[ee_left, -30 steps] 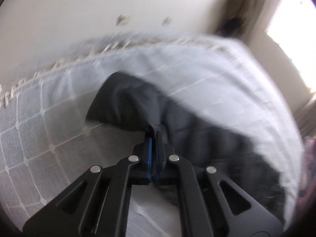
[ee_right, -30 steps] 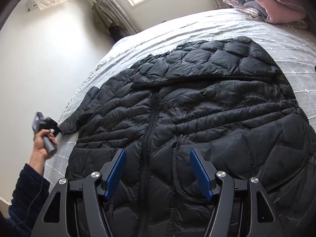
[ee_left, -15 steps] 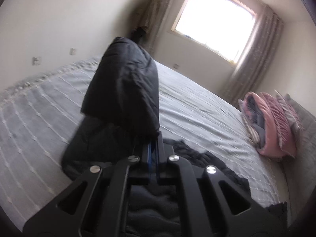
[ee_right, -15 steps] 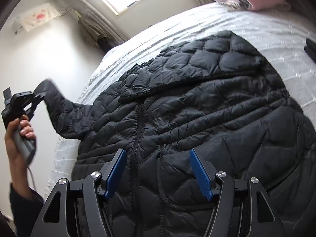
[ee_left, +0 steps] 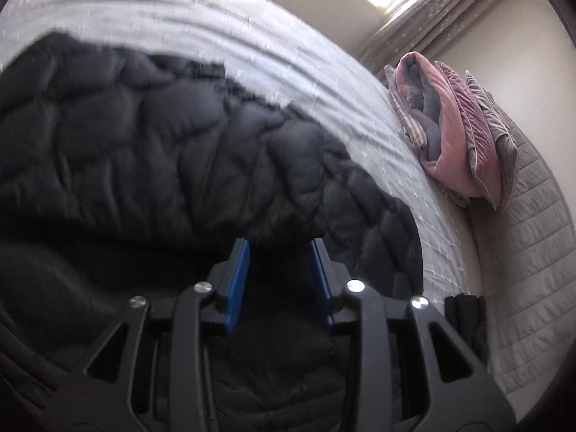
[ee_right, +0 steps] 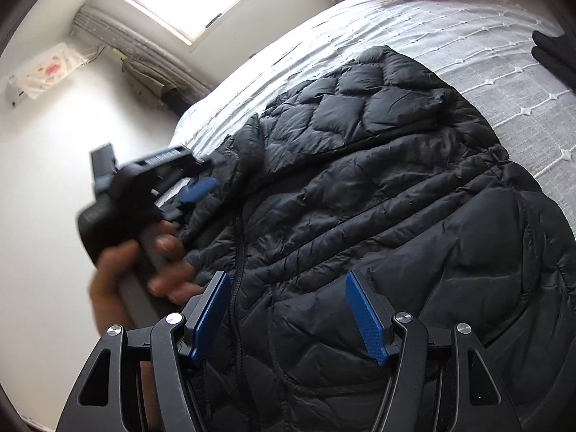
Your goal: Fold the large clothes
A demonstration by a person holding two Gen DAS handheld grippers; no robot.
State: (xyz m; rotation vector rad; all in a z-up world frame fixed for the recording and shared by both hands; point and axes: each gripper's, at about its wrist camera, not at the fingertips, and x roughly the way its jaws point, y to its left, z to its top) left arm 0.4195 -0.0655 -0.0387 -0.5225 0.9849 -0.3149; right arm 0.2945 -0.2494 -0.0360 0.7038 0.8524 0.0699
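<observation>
Right now my left tongs (ee_left: 279,280) hang open over the black quilted down jacket (ee_right: 378,198), which lies front-up on the white bedspread (ee_right: 486,72), zipper (ee_right: 239,270) closed. My right tongs (ee_right: 288,313) are open too, hovering above the hem with nothing between them. The sleeve on my left side looks folded in over the chest, though blur hides its exact lie. My worry is the puffy, slick fill: the sleeve could spring back or slide off. If I pinch only the top layer at the hem, the fold may come out crooked.
</observation>
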